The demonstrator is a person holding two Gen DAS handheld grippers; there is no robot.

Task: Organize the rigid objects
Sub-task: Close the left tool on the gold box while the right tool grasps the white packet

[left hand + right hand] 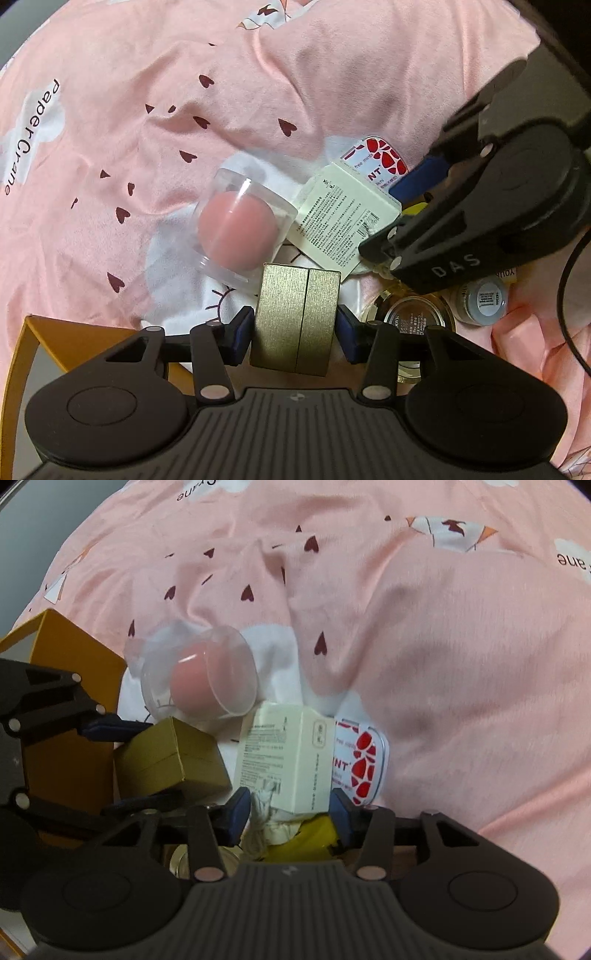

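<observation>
Risk: gold box could twist out if squeezed off-centre; crowded pile on the pink bedsheet means a nudge knocks the neighbouring jars.

Left gripper fingers part-open, clamped on the box sides. Right gripper fingers straddle the cream carton; contact unclear.

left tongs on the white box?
No, the left tongs straddle the gold box; the white box lies beyond it.

place: home bedroom; evidence: pink heart-print bedsheet; scattered cosmetic jars
</observation>
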